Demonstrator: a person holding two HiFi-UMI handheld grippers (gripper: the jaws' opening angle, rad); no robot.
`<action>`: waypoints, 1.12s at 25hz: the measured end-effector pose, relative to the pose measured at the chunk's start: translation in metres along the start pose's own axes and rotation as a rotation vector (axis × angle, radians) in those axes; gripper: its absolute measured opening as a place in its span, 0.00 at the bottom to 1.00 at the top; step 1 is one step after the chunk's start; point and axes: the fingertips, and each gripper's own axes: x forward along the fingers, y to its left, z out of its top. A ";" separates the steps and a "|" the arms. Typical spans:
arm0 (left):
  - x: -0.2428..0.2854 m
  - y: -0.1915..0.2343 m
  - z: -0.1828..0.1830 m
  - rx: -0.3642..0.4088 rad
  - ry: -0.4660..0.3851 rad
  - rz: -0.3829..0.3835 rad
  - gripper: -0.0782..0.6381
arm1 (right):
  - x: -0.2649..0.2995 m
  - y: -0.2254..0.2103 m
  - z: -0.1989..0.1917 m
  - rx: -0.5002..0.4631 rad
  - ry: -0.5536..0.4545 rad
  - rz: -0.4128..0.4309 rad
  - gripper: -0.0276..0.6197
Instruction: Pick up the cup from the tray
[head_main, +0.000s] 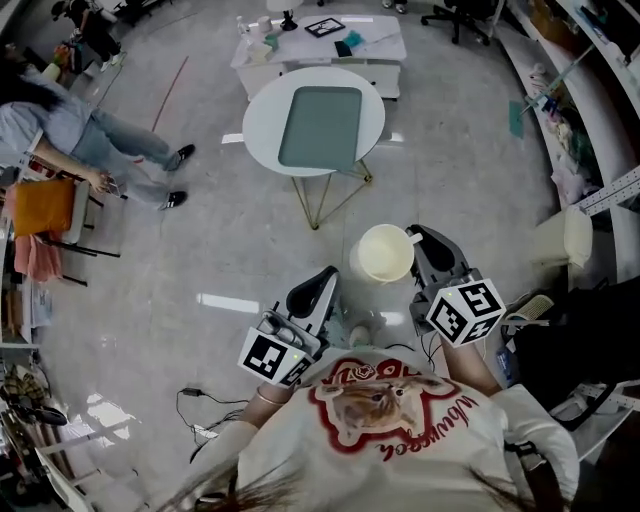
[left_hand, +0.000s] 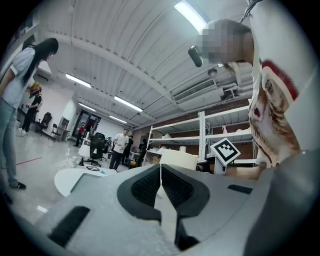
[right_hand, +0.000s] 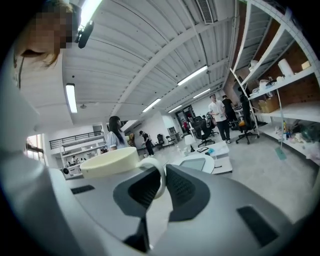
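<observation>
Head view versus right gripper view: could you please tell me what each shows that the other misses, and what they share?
Only the head view shows the left gripper and the gold table legs. Only the right gripper view shows the cup's handle clamped in the right gripper, plus ceiling lights. Both show the cream cup held away from the empty tray.

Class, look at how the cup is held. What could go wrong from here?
1. The right gripper pinches only the thin handle of the cup, its bowl off to one side, so it may swivel or slip.
2. It hangs over bare floor, away from the round table; a drop could break it. The left gripper is shut and apart, giving no support.
</observation>
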 end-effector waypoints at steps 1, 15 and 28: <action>-0.005 -0.003 0.001 0.004 0.001 0.013 0.13 | -0.003 0.003 0.000 0.006 -0.005 0.013 0.12; -0.051 -0.001 0.019 0.005 -0.023 0.083 0.13 | 0.000 0.045 0.009 0.002 -0.042 0.076 0.12; -0.145 -0.043 0.026 0.006 -0.084 0.013 0.13 | -0.083 0.120 -0.008 -0.044 -0.115 -0.003 0.12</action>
